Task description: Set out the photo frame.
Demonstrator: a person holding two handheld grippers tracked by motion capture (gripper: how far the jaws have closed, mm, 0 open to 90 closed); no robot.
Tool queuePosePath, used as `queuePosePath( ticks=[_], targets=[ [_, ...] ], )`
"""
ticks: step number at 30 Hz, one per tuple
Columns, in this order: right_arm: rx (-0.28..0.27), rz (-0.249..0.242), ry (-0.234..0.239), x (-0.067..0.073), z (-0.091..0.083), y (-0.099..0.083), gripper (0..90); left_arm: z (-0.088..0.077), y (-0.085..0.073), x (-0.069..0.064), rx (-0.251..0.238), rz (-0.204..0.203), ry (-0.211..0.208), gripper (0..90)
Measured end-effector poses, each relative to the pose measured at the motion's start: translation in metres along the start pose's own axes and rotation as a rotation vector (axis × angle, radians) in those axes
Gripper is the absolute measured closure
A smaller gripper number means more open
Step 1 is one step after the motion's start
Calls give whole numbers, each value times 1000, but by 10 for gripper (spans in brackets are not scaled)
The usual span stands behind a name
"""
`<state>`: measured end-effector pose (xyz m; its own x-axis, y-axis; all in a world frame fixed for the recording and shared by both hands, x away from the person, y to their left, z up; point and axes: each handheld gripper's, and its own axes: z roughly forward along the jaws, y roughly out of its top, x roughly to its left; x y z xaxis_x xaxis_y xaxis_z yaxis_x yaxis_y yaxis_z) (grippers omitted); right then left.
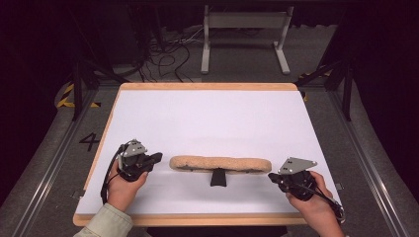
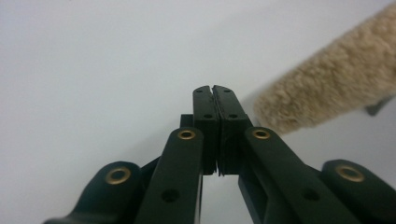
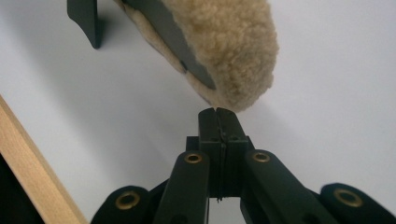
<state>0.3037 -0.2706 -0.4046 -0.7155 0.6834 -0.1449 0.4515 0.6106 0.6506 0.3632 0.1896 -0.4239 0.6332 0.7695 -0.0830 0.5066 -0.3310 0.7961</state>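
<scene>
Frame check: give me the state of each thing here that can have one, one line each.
Left gripper: shut, nothing between its jaws, just left of the pad's end.
Right gripper: shut, empty, at the pad's right end.
Fleecy tan pad: lying flat on the table, unheld, black stub jutting out from beneath it.

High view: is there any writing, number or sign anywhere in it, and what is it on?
"4": a dark digit painted on the grey floor, left of the table.
Yellow and black hazard stripes mark the floor farther back on the left; they are a sign with no words.
Nothing to read on the fluffy pad, its black handle, the left gripper or the right gripper.
</scene>
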Motion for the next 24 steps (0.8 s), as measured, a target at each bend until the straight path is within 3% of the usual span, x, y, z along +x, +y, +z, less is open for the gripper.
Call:
queuePosePath(
  ticks=[4, 14, 24],
  targets=[
    [-30, 15, 51, -2, 7, -3, 900, 7, 1, 1, -8, -16, -5, 897],
    [-38, 35, 83, -2, 20, -8, 900, 19, 3, 4, -8, -39, -32, 898],
    [-36, 44, 95, -2, 27, -10, 900, 27, 5, -4, -24, 21, -98, 900]
  ],
)
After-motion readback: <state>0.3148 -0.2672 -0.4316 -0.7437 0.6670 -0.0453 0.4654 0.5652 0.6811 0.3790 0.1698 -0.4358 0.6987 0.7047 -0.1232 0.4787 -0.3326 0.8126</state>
